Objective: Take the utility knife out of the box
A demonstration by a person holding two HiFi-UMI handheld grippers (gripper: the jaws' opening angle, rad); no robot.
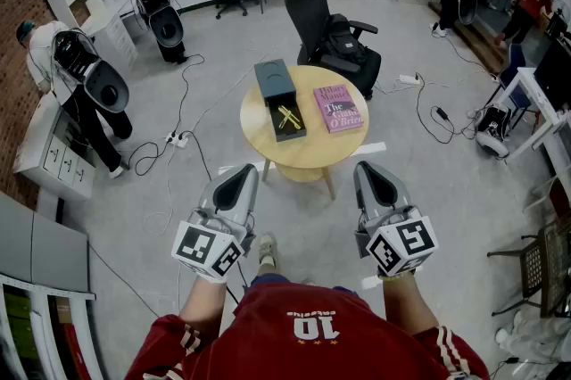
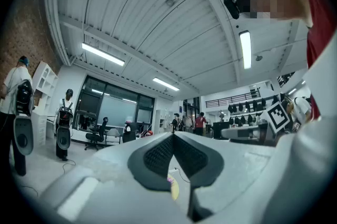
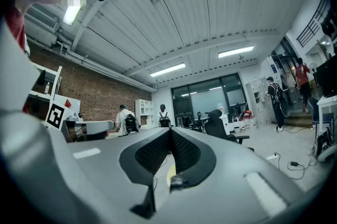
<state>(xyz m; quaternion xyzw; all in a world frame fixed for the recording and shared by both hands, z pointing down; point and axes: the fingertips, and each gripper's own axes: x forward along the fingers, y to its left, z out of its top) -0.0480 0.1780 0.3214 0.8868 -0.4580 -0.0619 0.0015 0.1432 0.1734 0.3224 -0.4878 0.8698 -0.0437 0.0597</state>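
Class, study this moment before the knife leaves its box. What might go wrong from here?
Both the left tongs and right tongs are shut and short of the table; reaching without opening them could shove the box. The knife lies low inside the narrow box, so a grip may slip. The book beside the box could be bumped.

Matt plastic near, smooth pale wood far.
Found matt grey plastic shells on left gripper [image 1: 242, 176] and right gripper [image 1: 369, 173], finely dotted dark pads [image 2: 158, 154]; smooth light wood on round table [image 1: 303, 153], matt dark box [image 1: 272, 78], pink book [image 1: 337, 108] with paper cover.
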